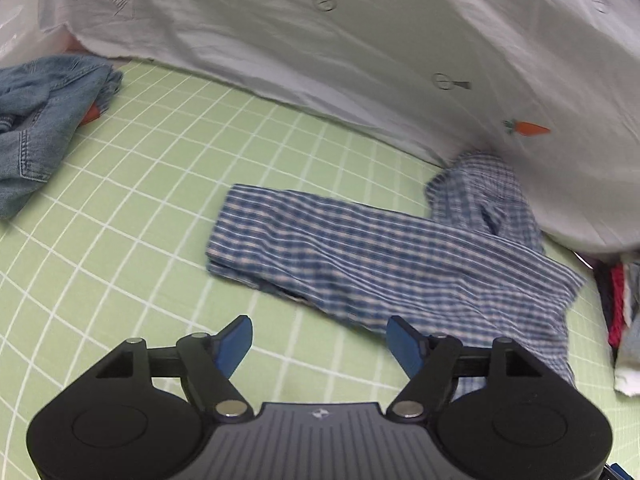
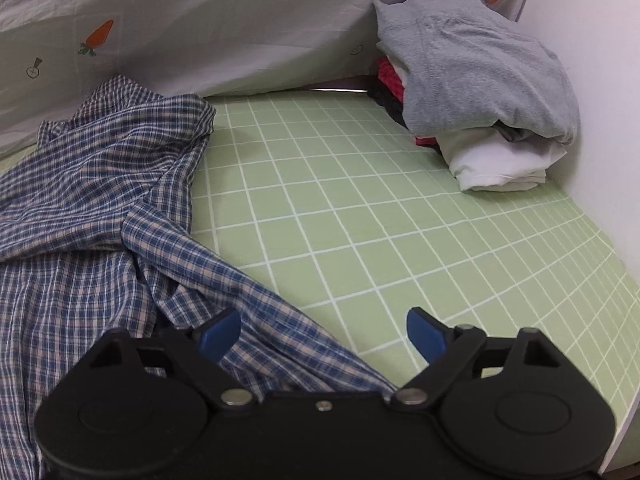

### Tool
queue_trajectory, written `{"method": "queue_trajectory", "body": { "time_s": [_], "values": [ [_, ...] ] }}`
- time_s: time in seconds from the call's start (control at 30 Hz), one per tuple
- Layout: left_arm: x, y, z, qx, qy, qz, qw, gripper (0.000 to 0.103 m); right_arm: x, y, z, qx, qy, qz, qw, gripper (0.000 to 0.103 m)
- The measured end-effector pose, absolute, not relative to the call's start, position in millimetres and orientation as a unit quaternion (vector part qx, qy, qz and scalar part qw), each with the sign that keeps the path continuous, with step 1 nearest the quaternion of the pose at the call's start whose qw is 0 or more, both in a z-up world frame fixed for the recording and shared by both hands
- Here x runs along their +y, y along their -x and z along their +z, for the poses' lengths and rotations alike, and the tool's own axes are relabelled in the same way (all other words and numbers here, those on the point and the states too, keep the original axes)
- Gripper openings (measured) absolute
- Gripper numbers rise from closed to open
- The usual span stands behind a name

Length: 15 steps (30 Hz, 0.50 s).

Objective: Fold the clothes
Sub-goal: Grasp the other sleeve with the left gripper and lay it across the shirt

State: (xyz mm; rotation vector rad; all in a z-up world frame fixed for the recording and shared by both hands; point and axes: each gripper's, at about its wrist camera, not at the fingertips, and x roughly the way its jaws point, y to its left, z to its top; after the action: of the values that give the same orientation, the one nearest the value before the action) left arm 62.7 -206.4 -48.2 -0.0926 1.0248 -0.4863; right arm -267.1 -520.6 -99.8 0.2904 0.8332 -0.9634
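I am holding my left hand-held gripper (image 1: 320, 344) released, nothing between its fingers — the checked shirt (image 1: 360, 256) is lying just ahead on the green grid sheet (image 1: 140, 200). My right hand-held gripper (image 2: 324, 336) is hanging wide open over the shirt's edge.

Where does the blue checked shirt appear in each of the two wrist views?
Left wrist: the blue checked shirt lies centre to right, a sleeve stretched leftwards.
Right wrist: the shirt fills the left side, running under the gripper.
Shared landmark: the white sheet with a carrot print behind it.
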Motion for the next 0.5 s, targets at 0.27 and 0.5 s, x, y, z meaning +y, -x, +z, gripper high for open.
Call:
{"method": "queue_trajectory", "body": {
  "time_s": [0.27,0.5],
  "values": [
    [-218.8,28.9,-16.8,0.474,0.026,-0.256,0.842,0.076,-513.1,353.4,-102.1,0.389,-0.135,-0.450,0.792,0.084],
    [-226.7,101.8,-7.8,0.483,0.009,-0.250,0.839,0.078,-517.1,400.8,-105.0,0.390,-0.148,-0.424,0.804,0.076]
  ]
}}
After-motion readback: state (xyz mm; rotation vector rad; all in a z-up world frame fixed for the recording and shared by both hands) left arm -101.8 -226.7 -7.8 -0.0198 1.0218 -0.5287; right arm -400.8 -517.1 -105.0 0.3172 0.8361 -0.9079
